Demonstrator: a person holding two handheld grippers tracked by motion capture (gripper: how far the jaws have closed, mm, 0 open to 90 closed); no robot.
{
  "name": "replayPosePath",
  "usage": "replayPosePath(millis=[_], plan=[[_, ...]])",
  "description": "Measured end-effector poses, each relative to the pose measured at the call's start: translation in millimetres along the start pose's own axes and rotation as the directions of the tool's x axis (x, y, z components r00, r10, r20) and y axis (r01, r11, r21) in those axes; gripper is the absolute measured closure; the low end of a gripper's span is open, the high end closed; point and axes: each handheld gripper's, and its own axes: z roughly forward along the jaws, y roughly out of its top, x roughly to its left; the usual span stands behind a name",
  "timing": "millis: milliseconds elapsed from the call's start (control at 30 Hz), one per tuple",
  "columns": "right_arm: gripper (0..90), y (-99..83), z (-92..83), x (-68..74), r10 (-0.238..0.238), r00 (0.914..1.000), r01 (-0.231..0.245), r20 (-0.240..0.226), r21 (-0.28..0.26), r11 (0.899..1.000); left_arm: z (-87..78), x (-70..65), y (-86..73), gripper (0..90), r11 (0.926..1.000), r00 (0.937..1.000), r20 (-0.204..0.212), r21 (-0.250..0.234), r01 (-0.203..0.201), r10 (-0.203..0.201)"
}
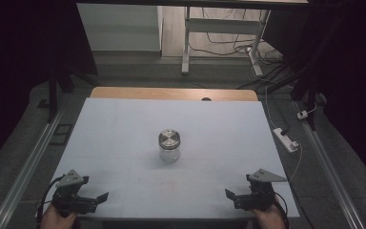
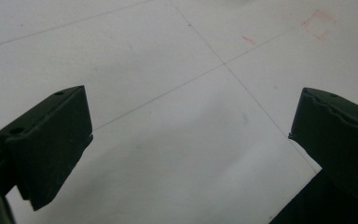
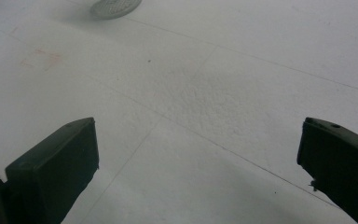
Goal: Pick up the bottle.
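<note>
One glass jar (image 1: 169, 146) with a metal lid (image 1: 169, 138) stands mid-counter (image 1: 124, 124), seemingly empty. You hold your left hand-held gripper (image 1: 91, 200) and right hand-held gripper (image 1: 237, 199) at the near corners, well apart from it, both jaws wide with nothing between them. A white sheet covers the counter.

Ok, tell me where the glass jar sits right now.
In the high view the glass jar stands upright mid-table on the white sheet, ahead of and between the left gripper and right gripper.
</note>
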Motion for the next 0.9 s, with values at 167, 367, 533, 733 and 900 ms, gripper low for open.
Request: replayPosePath(millis=[167,367,533,733,900], plan=[[0.0,0.1,0.3,0.2,-0.001,1.0000,0.001,-0.001,0.002,1.000,-1.7,-2.5,5.0,0.0,0.9990,0.9996,-0.006,-0.037,-0.026,0.026],[0.0,0.2,0.8,-0.1,-0.001,1.0000,0.001,-0.009,0.003,1.000,0.5,-3.0,8.1,0.0,0.9978,0.9990,0.015,-0.052,-0.042,0.043],[0.0,0.2,0.5,-0.5,0.005,0.9999,-0.005,-0.011,0.004,1.000,2.0,-2.9,9.7,0.0,0.9967,0.9984,0.026,-0.065,-0.048,0.050],[0.0,0.5,1.1,-0.1,-0.004,0.9999,0.004,-0.012,0.010,1.000,5.1,-4.4,13.7,0.0,0.9931,0.9957,0.051,-0.093,-0.072,0.077],[0.0,0.6,1.8,0.3,-0.005,0.9999,0.005,-0.014,0.014,1.000,11.3,-4.9,18.9,0.0,0.9919,0.9910,0.092,-0.091,-0.089,0.097]])
